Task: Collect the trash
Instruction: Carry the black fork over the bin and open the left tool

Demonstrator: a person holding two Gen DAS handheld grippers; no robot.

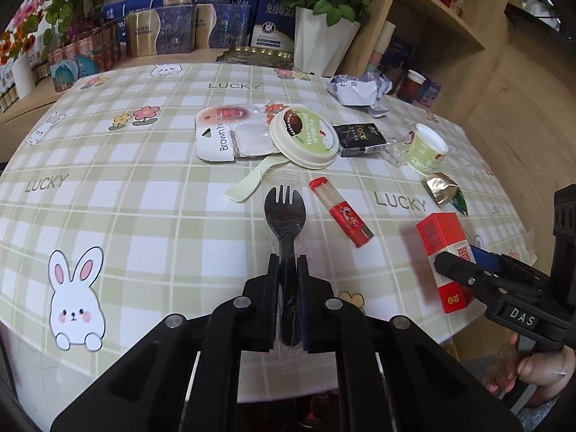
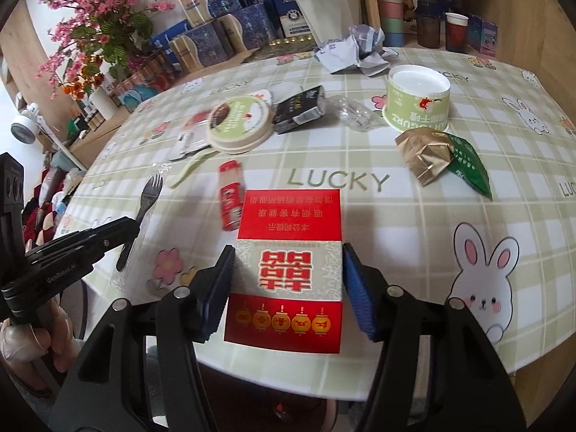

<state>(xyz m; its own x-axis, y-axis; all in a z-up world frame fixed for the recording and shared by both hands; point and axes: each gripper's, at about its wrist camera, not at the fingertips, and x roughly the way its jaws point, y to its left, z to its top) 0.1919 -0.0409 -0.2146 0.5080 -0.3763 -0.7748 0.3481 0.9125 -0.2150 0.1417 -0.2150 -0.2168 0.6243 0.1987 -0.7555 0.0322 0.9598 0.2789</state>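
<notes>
My left gripper (image 1: 287, 270) is shut on the handle of a black plastic spork (image 1: 285, 212) in a clear wrapper, held above the table's near edge. My right gripper (image 2: 288, 262) is shut on a red and white cigarette box (image 2: 288, 252), its blue pads (image 2: 354, 270) pressing both sides. The same box (image 1: 441, 237) shows at the right of the left wrist view, and the spork (image 2: 148, 194) at the left of the right wrist view. Other trash lies on the checked tablecloth (image 1: 144, 187): a red tube (image 1: 340, 212), a yogurt lid (image 1: 304, 136), a yogurt cup (image 2: 417, 102), a gold-green wrapper (image 2: 442, 160).
A black packet (image 1: 360, 138), a blister card (image 1: 223, 133), a cream strip (image 1: 248, 183) and crumpled paper (image 2: 354, 52) also lie on the table. Boxes, flower pots (image 1: 324, 43) and wooden shelves stand behind. A person's hand (image 1: 540, 367) holds the right gripper's handle.
</notes>
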